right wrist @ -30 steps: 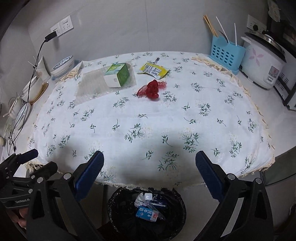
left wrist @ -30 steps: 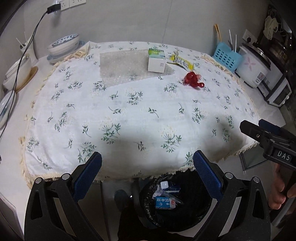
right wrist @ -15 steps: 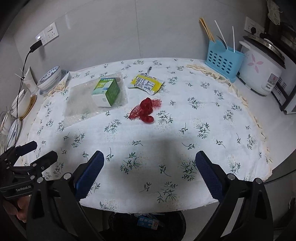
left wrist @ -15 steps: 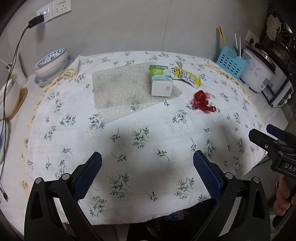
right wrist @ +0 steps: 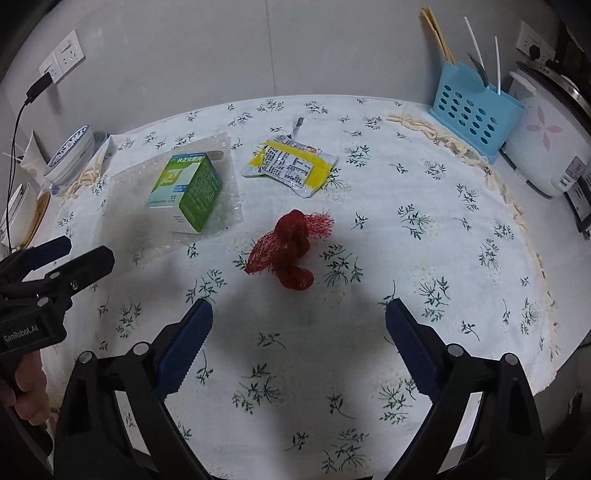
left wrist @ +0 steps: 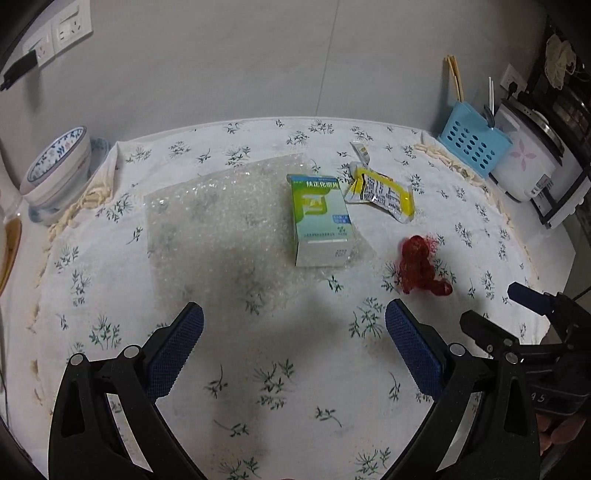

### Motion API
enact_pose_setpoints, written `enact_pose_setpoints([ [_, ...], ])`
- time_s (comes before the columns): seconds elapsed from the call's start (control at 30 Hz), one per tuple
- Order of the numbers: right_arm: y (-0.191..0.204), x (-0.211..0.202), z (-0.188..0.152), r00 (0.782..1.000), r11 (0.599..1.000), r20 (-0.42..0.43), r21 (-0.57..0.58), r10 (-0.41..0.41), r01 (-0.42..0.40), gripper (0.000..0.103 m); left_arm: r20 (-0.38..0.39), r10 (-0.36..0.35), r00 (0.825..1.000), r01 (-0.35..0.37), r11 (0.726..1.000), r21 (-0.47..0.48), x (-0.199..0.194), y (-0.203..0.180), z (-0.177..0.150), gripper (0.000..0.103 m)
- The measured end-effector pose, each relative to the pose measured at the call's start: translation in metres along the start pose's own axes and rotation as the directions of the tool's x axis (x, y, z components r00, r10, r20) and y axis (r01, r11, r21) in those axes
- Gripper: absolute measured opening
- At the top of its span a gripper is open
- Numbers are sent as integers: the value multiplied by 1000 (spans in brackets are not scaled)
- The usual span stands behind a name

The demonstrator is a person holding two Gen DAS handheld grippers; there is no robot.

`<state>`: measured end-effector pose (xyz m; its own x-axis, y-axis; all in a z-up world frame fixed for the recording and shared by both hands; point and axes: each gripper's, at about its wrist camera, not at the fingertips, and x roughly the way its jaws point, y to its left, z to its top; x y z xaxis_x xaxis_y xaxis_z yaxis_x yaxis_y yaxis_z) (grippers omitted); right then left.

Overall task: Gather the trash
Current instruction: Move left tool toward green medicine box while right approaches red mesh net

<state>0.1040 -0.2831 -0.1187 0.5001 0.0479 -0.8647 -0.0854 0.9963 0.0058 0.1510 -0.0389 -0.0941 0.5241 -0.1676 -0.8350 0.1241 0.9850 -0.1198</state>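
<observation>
On the floral tablecloth (left wrist: 258,369) lie a sheet of clear bubble wrap (left wrist: 221,221), a green-and-white carton (left wrist: 320,218) resting on its right edge, a yellow sachet (left wrist: 380,192) and a crumpled red net (left wrist: 421,266). My left gripper (left wrist: 293,343) is open and empty, hovering above the cloth just short of the bubble wrap. My right gripper (right wrist: 297,341) is open and empty, just short of the red net (right wrist: 290,251). The carton (right wrist: 186,190) and the sachet (right wrist: 291,166) lie beyond it. The bin is out of view.
A blue utensil holder (right wrist: 474,110) and a white rice cooker (right wrist: 546,144) stand at the back right. Stacked bowls (left wrist: 59,170) sit at the back left, below wall sockets (left wrist: 59,33). The other gripper shows at the edge of each view (left wrist: 517,317) (right wrist: 55,262).
Both grippers have moved forward from the table's front edge over the cloth toward the trash. The bin below the edge has dropped out of view. Both stayed open.
</observation>
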Motion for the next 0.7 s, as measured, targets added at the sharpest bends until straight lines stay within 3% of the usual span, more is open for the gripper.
enact_pose_setpoints([
  [0.3,-6,42,34,997,998,-72,52,24,-20,81,-58,5,998,-5,1000,-10,49,3,50,96],
  [0.7,-3,79,49,986,994,-158,104,50,-33,58,-120,-4,993,6,1000,19,87,-6,73,90],
])
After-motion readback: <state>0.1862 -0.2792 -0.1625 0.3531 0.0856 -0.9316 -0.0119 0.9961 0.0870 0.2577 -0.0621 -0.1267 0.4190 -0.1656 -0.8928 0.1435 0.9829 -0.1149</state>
